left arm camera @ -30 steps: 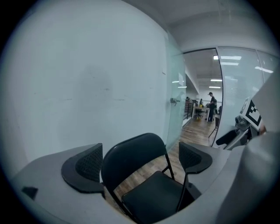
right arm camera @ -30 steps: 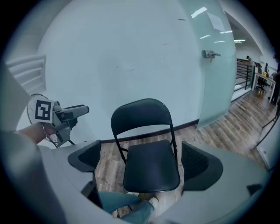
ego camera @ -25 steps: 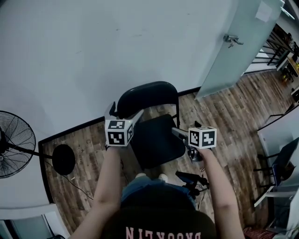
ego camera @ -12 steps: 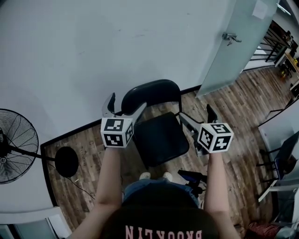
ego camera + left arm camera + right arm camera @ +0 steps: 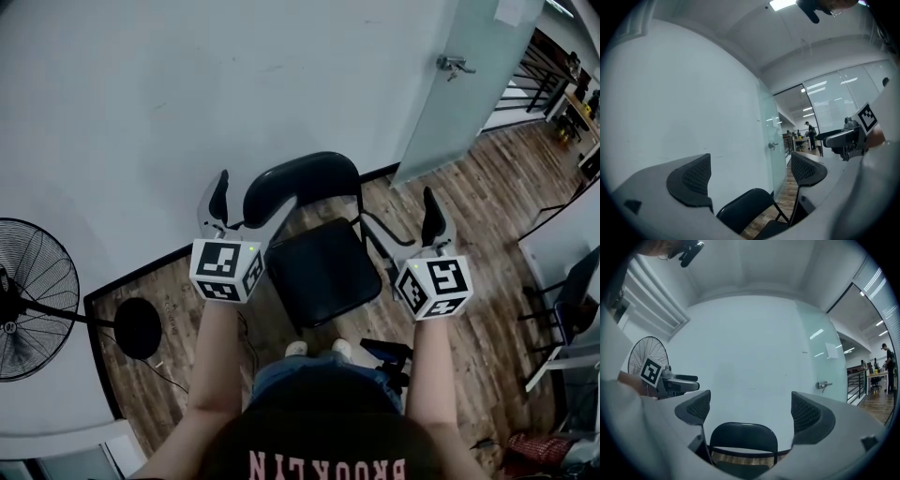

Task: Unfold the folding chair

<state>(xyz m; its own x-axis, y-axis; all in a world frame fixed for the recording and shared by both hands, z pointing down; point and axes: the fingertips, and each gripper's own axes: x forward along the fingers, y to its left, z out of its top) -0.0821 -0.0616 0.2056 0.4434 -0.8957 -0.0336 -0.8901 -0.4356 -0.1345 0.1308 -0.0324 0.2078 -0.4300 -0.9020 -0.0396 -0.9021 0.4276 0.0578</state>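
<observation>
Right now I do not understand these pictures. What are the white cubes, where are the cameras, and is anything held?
No robot: a person holds a two-jaw gripper in each hand; the marked cubes are parts of them. The head camera looks down on the left gripper, the right gripper, and a black chair on the floor by the wall, a fan at its left. The other two cameras ride on the grippers and look along their jaws. Both are open and hold nothing. The chair's seat is down.
</observation>
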